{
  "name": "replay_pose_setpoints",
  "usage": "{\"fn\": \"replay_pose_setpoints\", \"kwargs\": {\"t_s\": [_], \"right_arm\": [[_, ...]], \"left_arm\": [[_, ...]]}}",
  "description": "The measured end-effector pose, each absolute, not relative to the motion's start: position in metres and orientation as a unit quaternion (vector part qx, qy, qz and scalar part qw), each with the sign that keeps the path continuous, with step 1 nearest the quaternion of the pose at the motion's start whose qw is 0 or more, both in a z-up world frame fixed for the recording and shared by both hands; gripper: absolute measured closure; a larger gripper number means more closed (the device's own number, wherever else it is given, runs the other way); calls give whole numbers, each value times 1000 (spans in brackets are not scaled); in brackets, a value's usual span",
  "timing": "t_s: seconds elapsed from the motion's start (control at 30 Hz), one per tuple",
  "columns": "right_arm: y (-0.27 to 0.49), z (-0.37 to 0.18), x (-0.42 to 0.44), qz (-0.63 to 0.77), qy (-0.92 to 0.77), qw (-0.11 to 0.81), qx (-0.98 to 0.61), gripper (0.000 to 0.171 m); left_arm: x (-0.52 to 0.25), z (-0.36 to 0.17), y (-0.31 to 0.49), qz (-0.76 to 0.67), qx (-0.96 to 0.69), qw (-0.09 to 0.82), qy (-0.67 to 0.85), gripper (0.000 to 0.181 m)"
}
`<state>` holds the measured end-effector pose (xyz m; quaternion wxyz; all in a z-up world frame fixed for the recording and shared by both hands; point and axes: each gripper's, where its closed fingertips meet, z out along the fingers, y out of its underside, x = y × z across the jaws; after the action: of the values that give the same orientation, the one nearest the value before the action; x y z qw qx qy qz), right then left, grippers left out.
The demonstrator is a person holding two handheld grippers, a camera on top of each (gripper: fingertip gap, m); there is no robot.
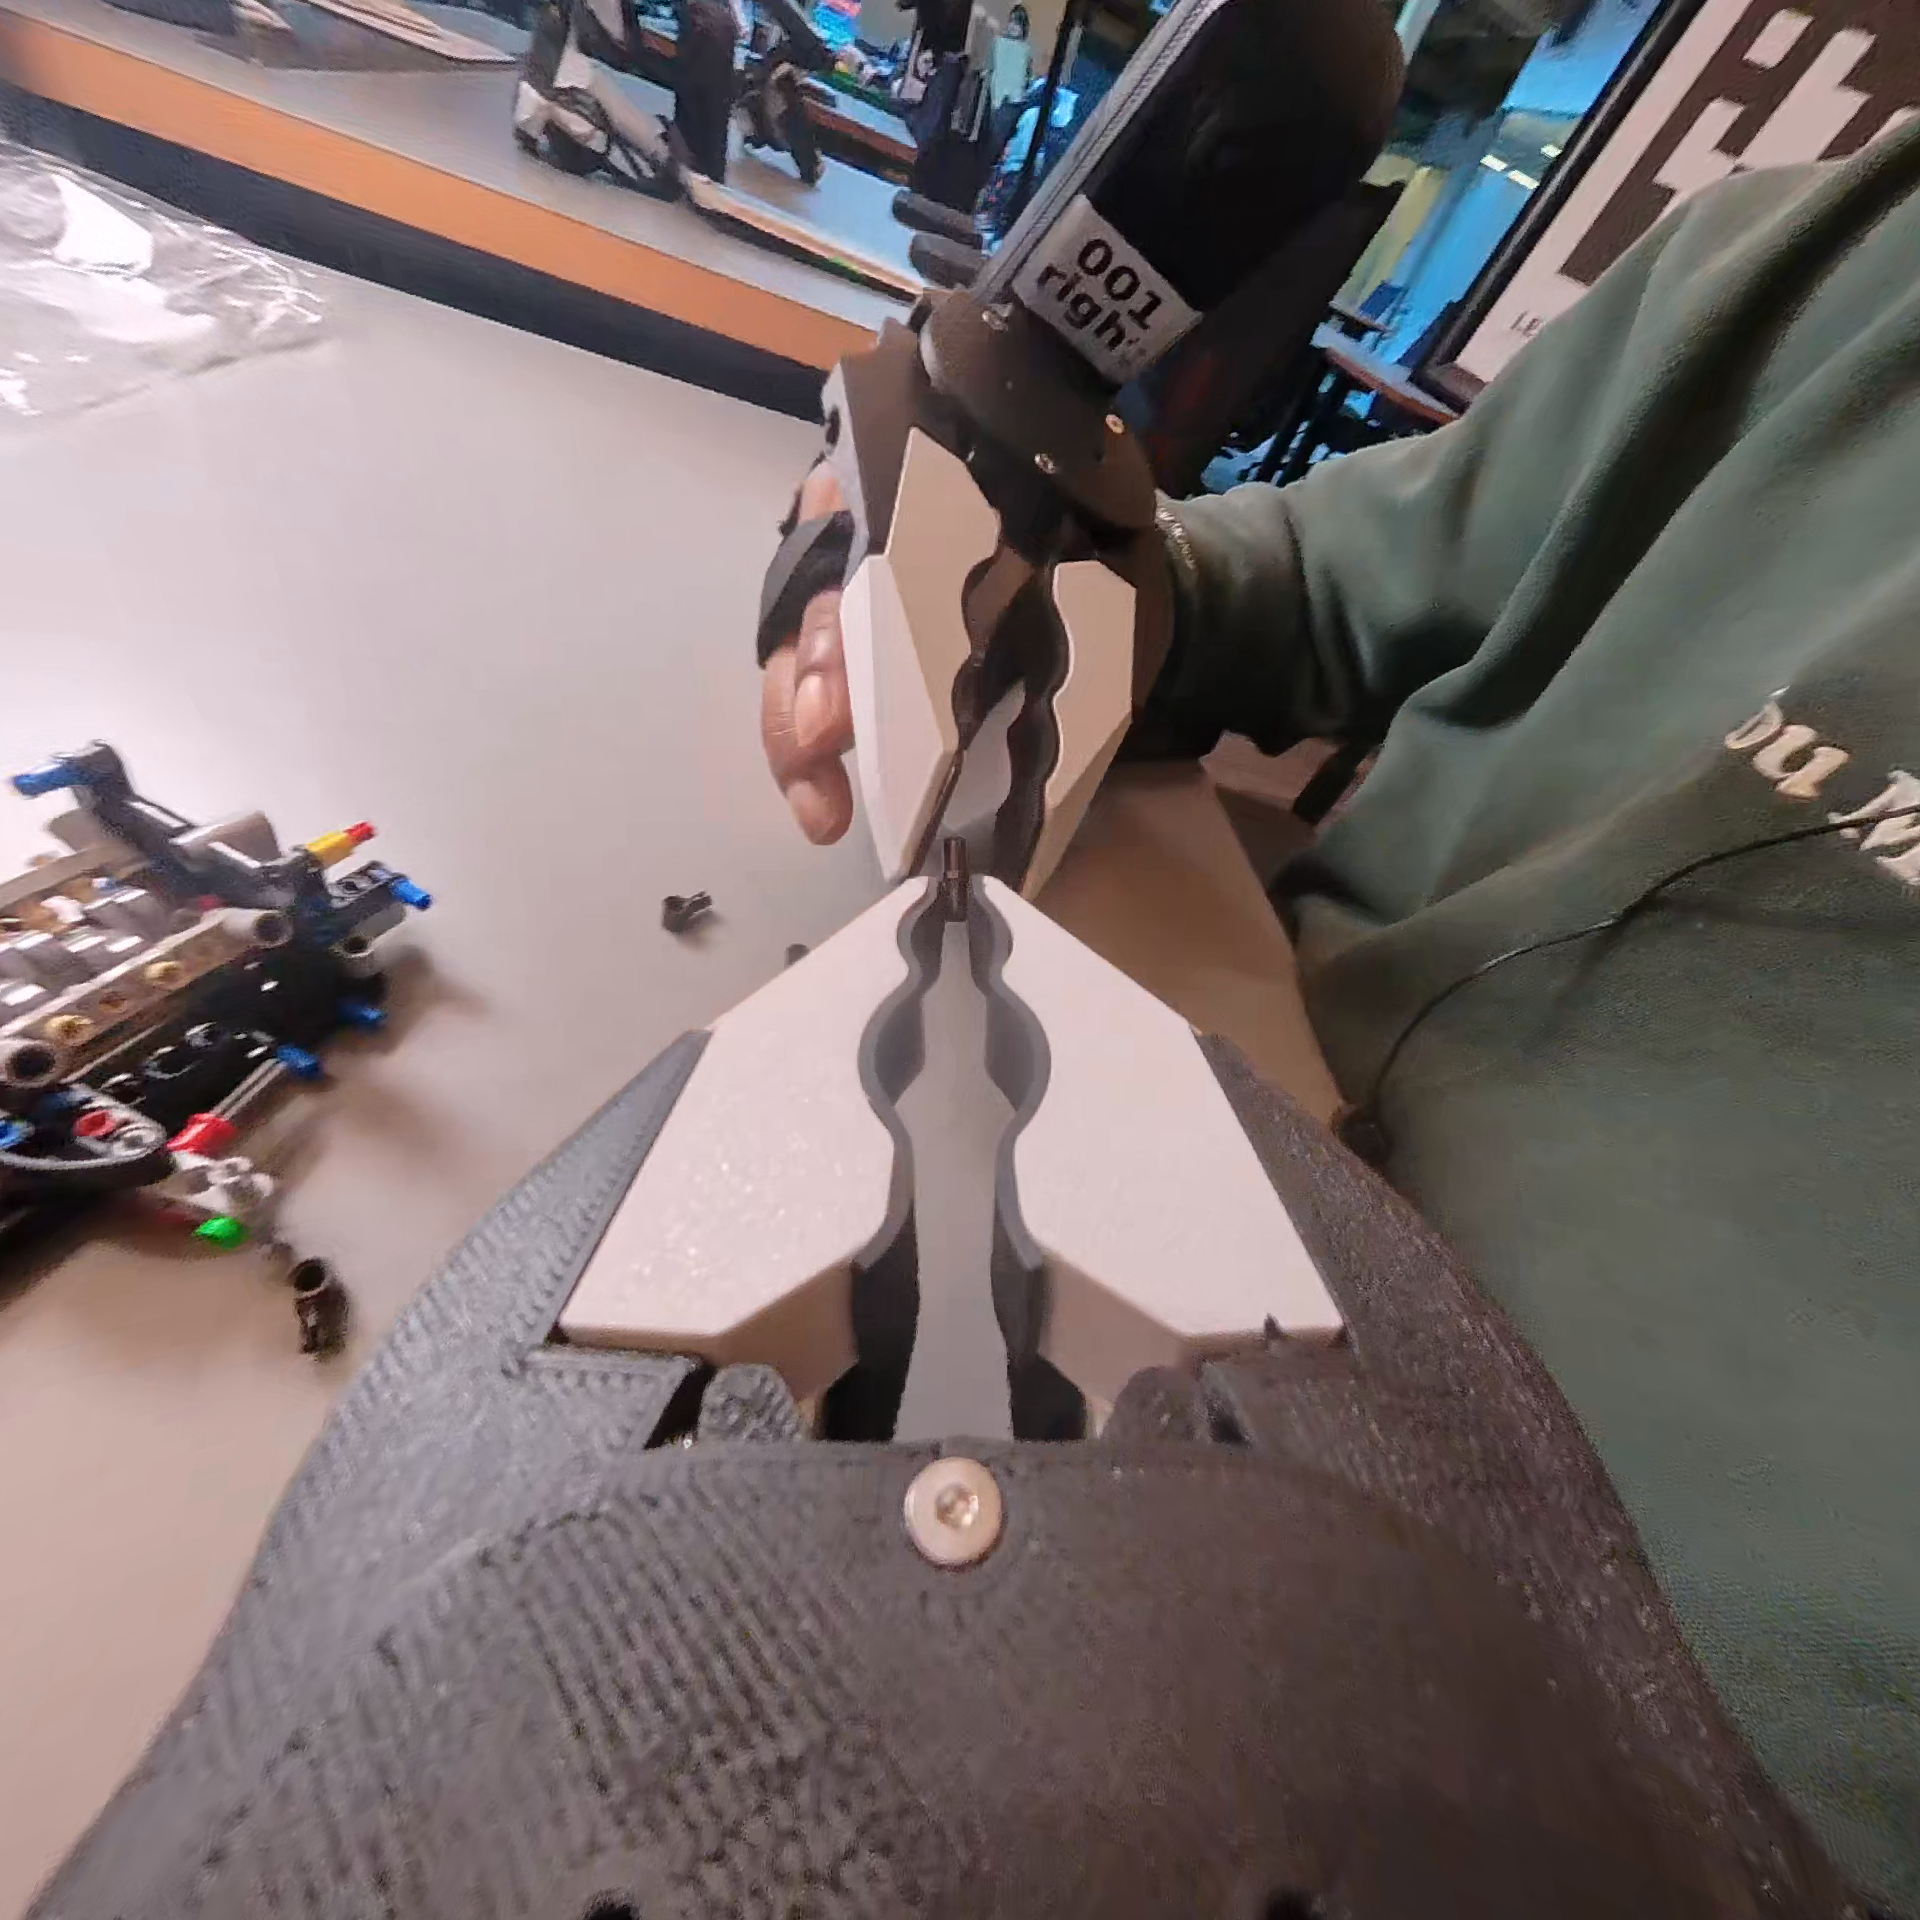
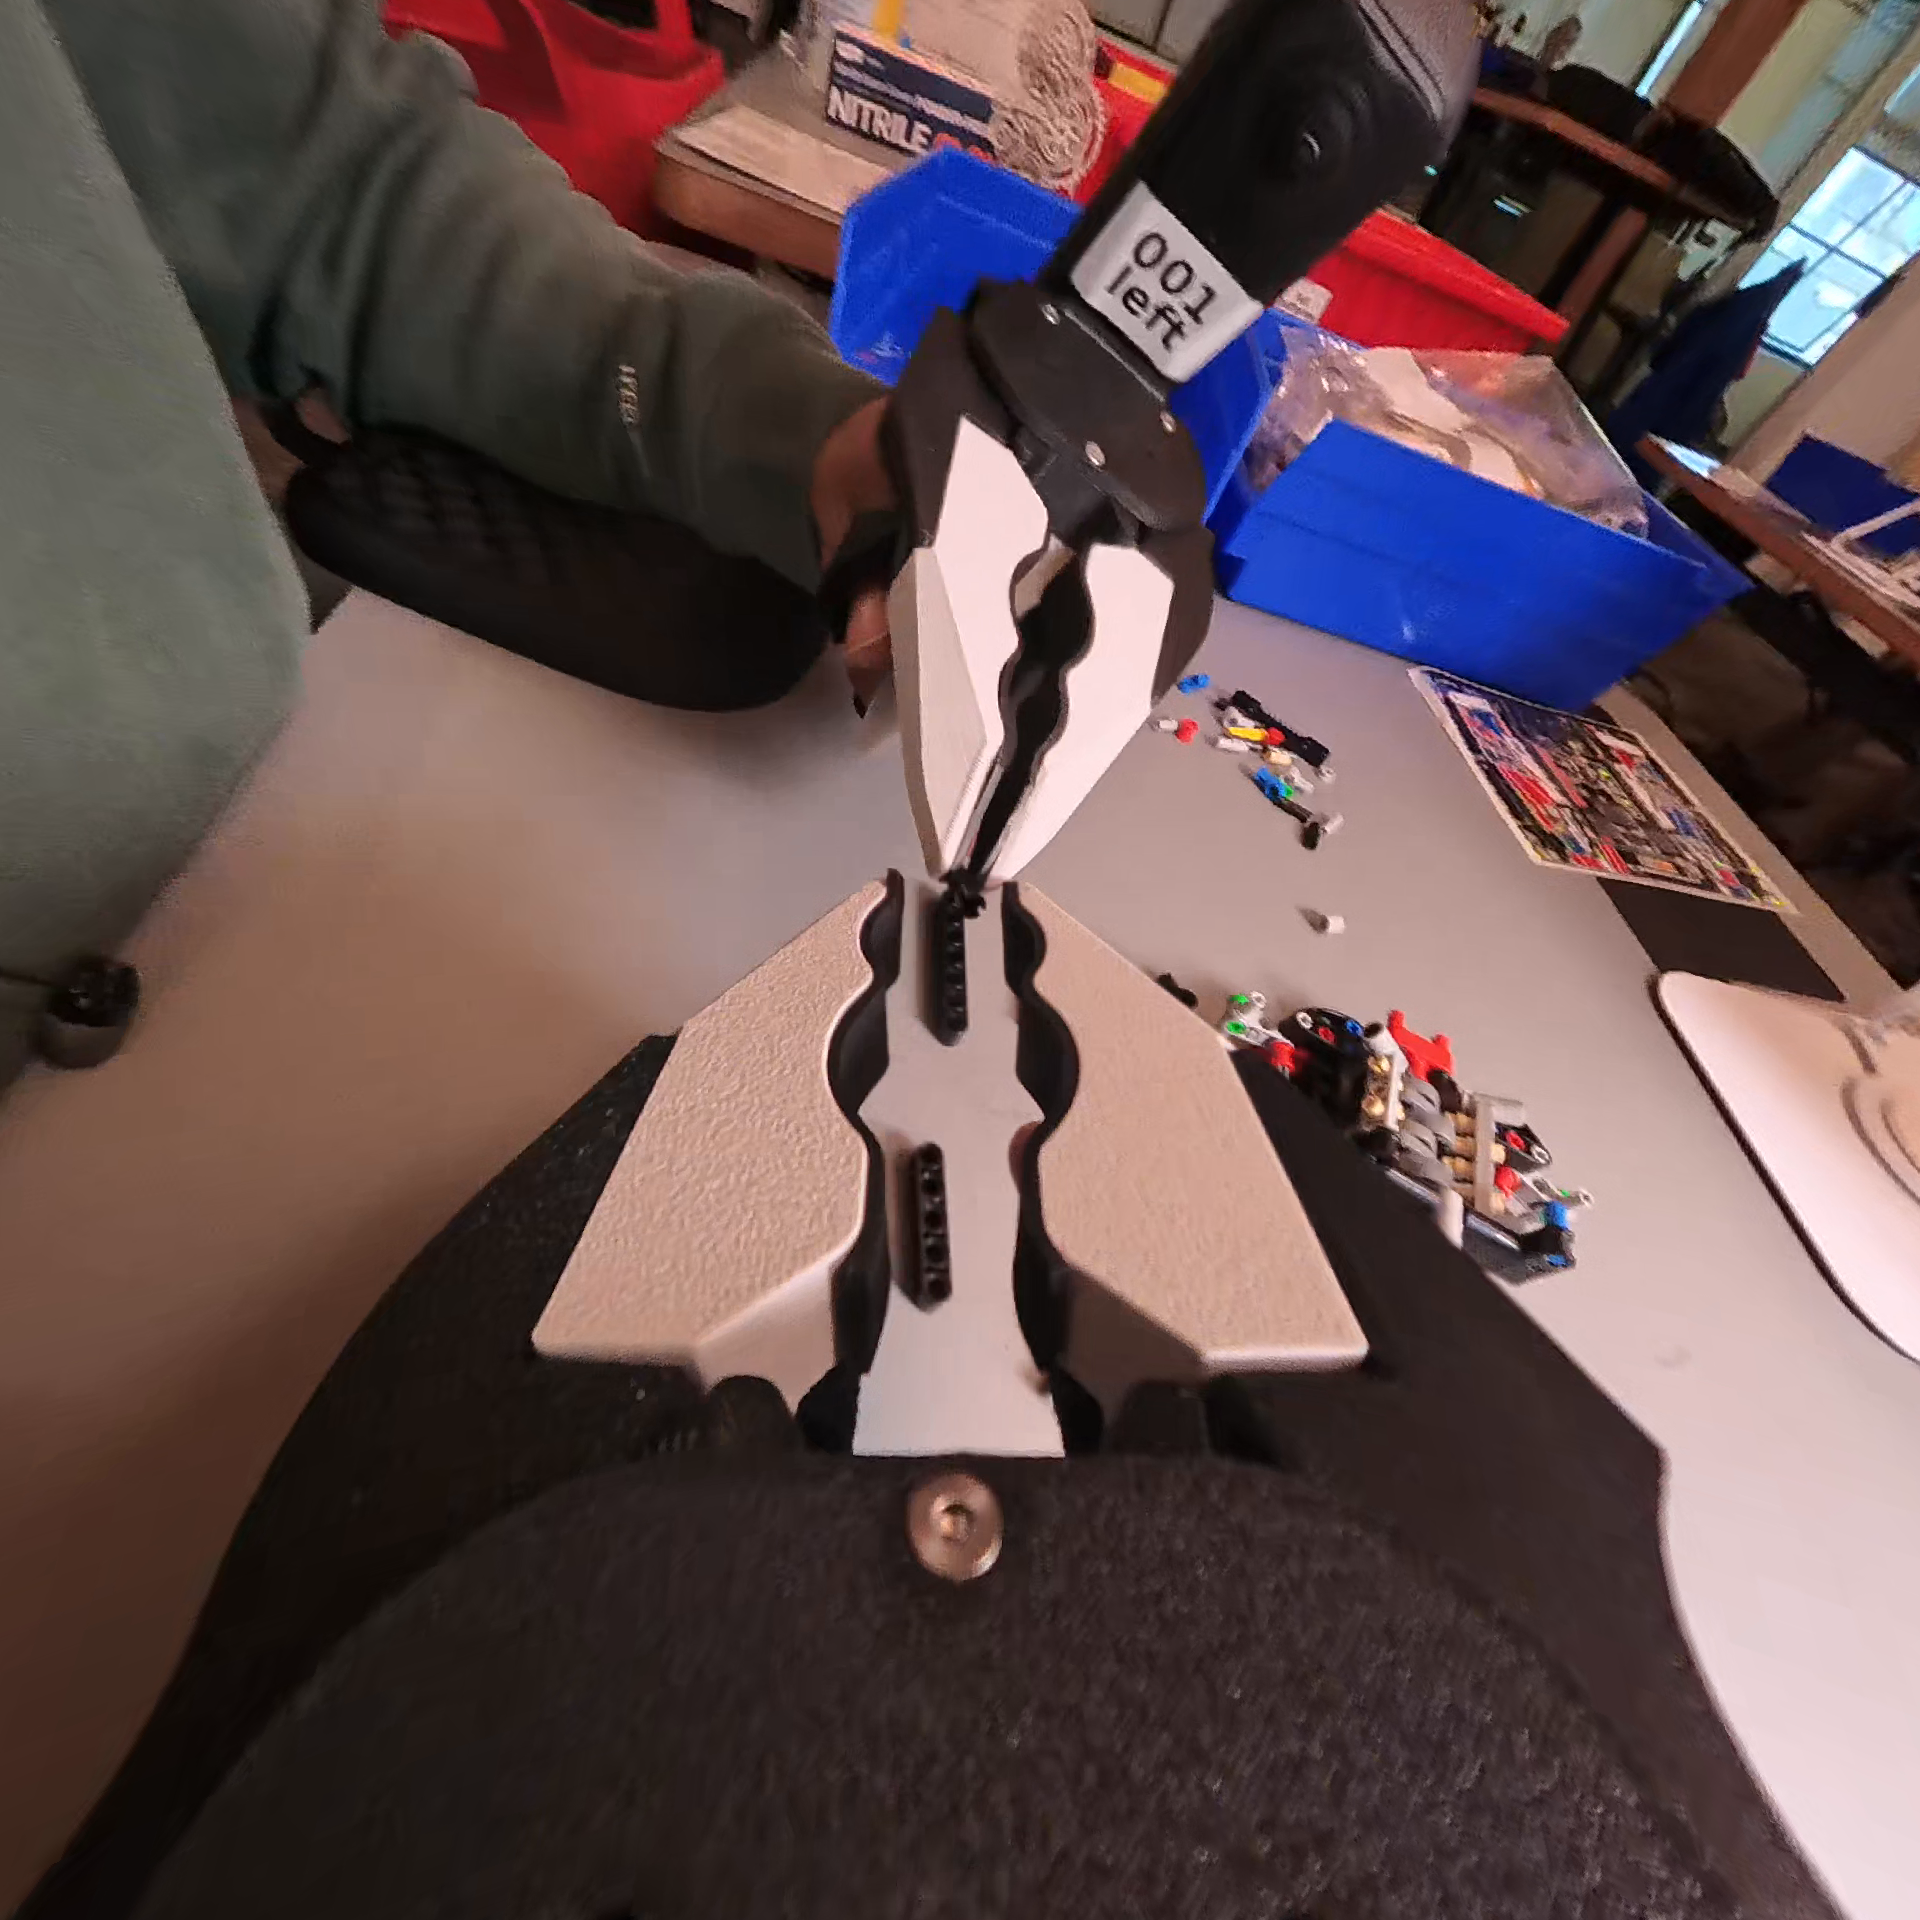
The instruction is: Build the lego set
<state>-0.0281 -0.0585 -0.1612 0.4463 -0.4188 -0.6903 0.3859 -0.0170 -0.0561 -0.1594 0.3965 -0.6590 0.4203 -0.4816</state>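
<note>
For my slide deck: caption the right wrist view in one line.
Right tongs gripping a black holed beam meet the left tongs tip to tip above the table.

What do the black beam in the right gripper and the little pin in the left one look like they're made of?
Black beam: looks like hard moulded plastic with a slight sheen; its row of round holes is crisp and even. Small black pin, pinched at the tips of the left gripper: probably the same plastic, dark and smooth, but too small to judge the finish.
</note>
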Motion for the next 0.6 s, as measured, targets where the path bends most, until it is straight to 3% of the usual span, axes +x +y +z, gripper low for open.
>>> {"fn": "replay_pose_setpoints", "kwargs": {"t_s": [0.37, 0.47, 0.6], "right_arm": [[-56, -160, -22, 382, -693, 444, -420, 168], [-48, -165, -11, 378, -702, 408, -445, 168], [-26, -193, 11, 323, -723, 345, -504, 168]], "left_arm": [[-13, -160, -55, -496, -664, 388, 402, 177], [-18, -174, -40, -425, -696, 413, 406, 158], [-13, -218, -42, -284, -729, 382, 493, 159]]}}
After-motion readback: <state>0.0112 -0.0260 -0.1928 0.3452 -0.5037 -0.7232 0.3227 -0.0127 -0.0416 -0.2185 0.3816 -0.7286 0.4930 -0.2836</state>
